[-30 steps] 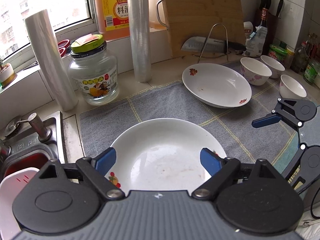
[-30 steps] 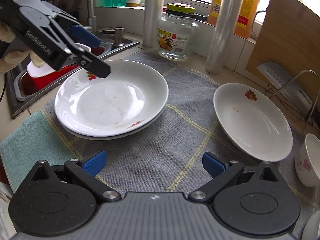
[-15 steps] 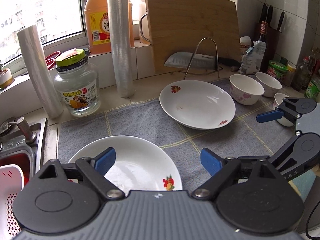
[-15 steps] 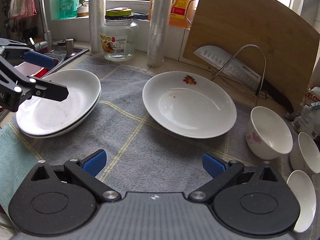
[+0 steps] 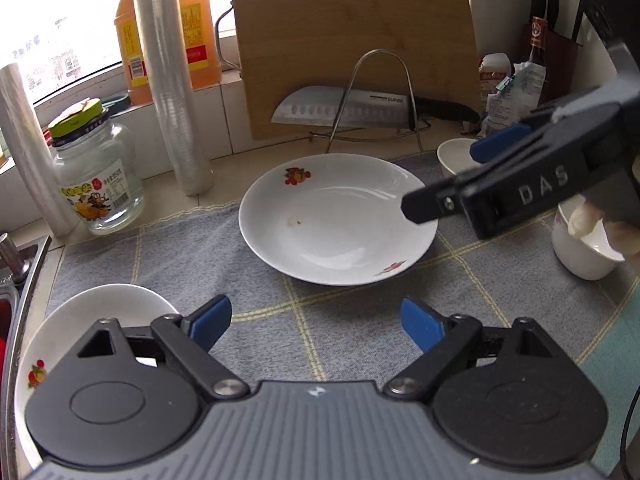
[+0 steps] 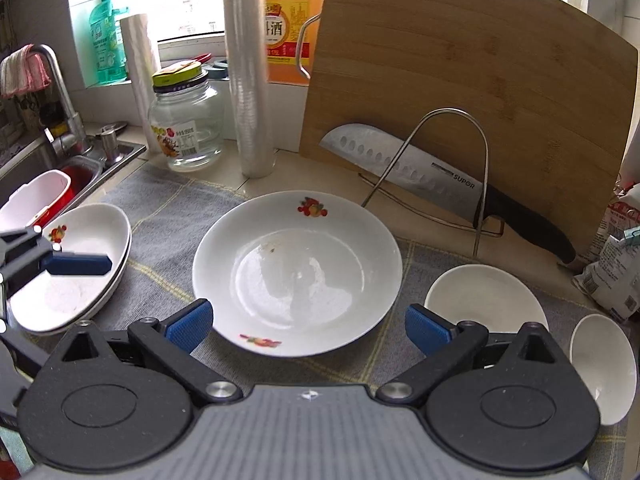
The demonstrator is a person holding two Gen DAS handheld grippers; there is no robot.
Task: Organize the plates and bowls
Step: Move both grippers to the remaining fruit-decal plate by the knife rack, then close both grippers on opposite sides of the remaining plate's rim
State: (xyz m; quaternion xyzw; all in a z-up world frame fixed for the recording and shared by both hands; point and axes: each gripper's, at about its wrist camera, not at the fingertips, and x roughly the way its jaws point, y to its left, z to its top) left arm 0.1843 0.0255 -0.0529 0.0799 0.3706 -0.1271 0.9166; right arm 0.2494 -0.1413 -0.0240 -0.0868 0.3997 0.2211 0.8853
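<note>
Reading SUPOR on knife (image 6: 404, 168), DAS on right gripper (image 5: 440, 184)

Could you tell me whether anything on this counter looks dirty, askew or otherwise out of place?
The lone plate on the cloth has a small brown speck inside, near its fruit print. The stack by the sink sits slightly offset, its top plate not flush. Nothing looks spilled or broken.

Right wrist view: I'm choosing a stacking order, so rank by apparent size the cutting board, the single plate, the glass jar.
1. cutting board
2. single plate, though it lies nearer the camera, so the gap is unsure
3. glass jar
</note>
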